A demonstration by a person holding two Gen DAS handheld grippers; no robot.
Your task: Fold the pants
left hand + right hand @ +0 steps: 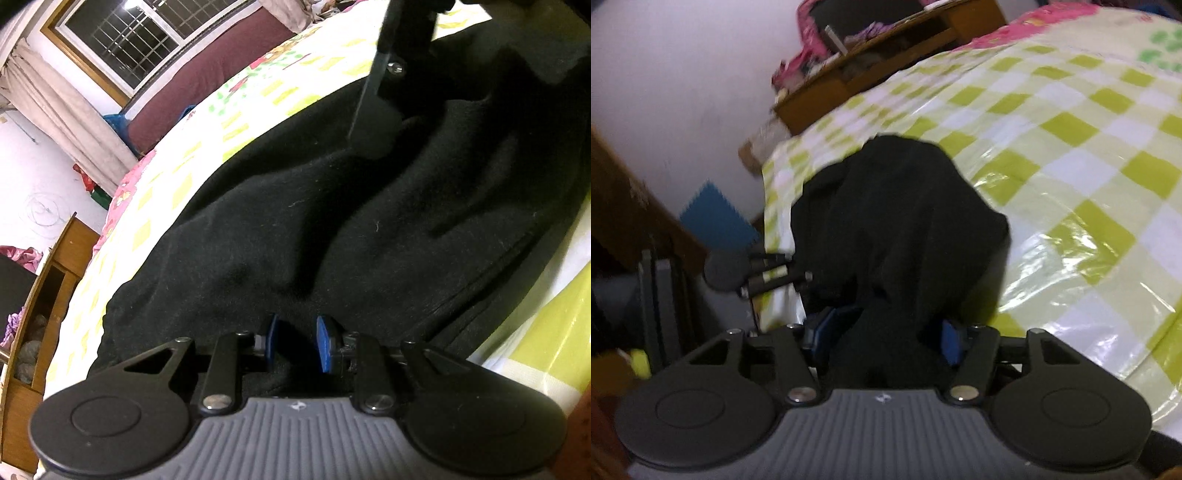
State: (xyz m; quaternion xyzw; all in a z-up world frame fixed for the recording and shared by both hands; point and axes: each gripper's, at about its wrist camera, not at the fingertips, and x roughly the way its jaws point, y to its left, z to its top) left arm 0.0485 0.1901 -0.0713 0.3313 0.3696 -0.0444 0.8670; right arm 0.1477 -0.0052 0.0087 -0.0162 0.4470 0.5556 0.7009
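Black pants (pixel 332 221) lie bunched on a bed with a green-and-white checked cover (pixel 166 192). My left gripper (pixel 299 341) is shut on a fold of the cloth at the near edge, with its blue pads close together. In the right wrist view the pants (pixel 897 221) form a dark heap on the cover (pixel 1071 147). My right gripper (pixel 886 338) stands open, its blue pads wide apart, and a loose bunch of cloth lies between them. The left gripper's linkage (pixel 768 277) shows at the heap's left edge. The right gripper's dark frame (pixel 399 55) hangs over the far cloth.
A wooden cabinet (pixel 48 295) stands beside the bed and shows again as a cluttered wooden unit (pixel 886 48) at the bed's far end. A window (pixel 122 40), a curtain (pixel 66 122) and a maroon panel (pixel 207 81) lie beyond. A blue floor mat (pixel 716 218) lies by the bed corner.
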